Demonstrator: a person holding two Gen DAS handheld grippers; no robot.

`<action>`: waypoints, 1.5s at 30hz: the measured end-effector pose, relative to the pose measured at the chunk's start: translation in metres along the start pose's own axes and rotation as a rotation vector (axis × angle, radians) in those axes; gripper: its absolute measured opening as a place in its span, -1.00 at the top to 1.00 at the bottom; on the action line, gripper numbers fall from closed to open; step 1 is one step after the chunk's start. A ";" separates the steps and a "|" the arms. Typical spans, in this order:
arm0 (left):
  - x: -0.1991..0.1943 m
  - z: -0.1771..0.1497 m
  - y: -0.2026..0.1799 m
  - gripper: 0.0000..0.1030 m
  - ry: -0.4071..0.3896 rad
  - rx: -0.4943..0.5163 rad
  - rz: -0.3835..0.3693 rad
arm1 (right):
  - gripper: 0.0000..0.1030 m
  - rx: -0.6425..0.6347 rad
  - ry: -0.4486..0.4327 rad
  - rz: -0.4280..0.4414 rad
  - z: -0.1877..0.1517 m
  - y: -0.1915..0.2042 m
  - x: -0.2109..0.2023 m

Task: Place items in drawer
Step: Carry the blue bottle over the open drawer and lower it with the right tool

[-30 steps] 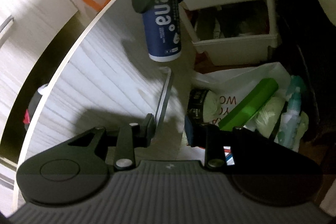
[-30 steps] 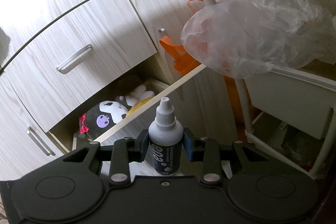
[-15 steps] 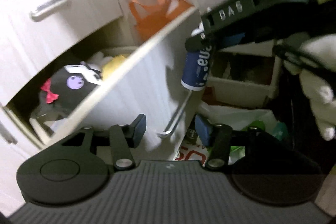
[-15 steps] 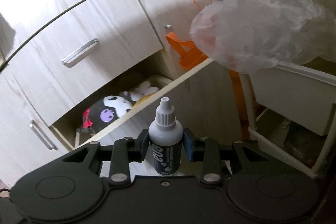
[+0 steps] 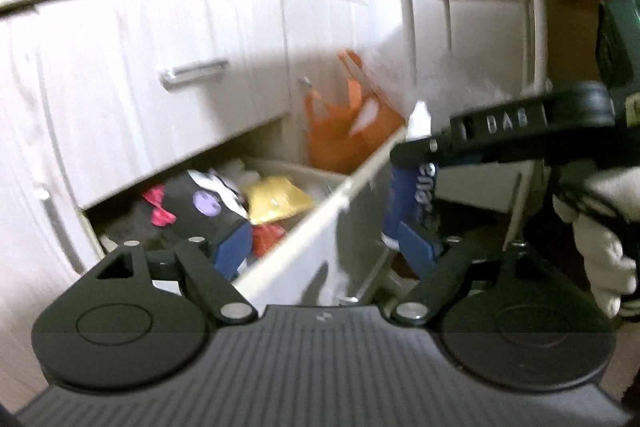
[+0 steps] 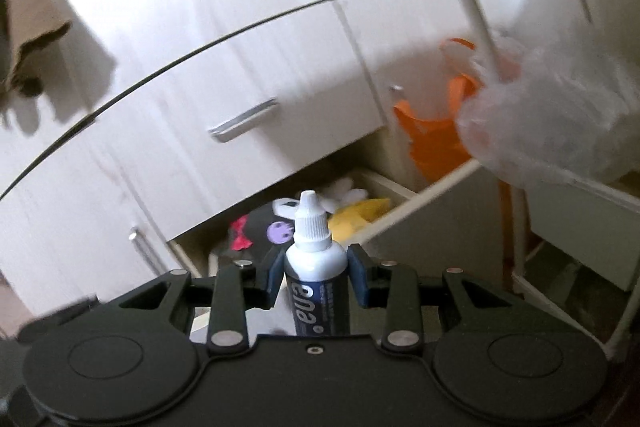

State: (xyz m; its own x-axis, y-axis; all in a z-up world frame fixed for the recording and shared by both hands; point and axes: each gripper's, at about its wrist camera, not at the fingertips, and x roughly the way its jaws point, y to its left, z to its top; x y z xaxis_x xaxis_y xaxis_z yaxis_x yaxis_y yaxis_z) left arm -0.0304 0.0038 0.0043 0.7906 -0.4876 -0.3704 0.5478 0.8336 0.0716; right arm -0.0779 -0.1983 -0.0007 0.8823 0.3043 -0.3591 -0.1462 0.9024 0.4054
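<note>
Bottle (image 6: 316, 267) clamped in right tool (image 6: 316, 277)

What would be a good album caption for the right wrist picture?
Right hand-held gripper grips a dropper bottle before the open drawer.

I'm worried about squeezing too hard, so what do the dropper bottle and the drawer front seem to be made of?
Dropper bottle: probably soft plastic, smooth matte white shoulder, ribbed cap, dark printed label. Drawer front: likely laminated board, with a pale matte woodgrain face and a plain light edge.
</note>
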 end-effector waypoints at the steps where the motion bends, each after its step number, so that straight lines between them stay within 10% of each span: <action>1: -0.004 0.002 0.005 -0.56 -0.007 -0.012 -0.002 | 0.22 -0.016 0.003 0.004 0.001 0.007 -0.001; 21: -0.041 0.000 0.078 -0.77 -0.053 -0.126 0.042 | 0.22 -0.206 0.148 0.036 0.058 0.115 0.067; 45: 0.005 -0.031 0.123 -0.77 0.120 -0.256 0.052 | 0.22 -0.133 0.402 -0.057 0.016 0.089 0.163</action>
State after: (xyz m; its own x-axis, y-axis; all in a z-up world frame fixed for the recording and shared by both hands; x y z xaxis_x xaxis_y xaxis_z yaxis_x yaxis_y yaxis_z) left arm 0.0323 0.1120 -0.0177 0.7693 -0.4215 -0.4802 0.4087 0.9023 -0.1372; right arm 0.0598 -0.0732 -0.0091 0.6501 0.3235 -0.6876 -0.1815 0.9448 0.2729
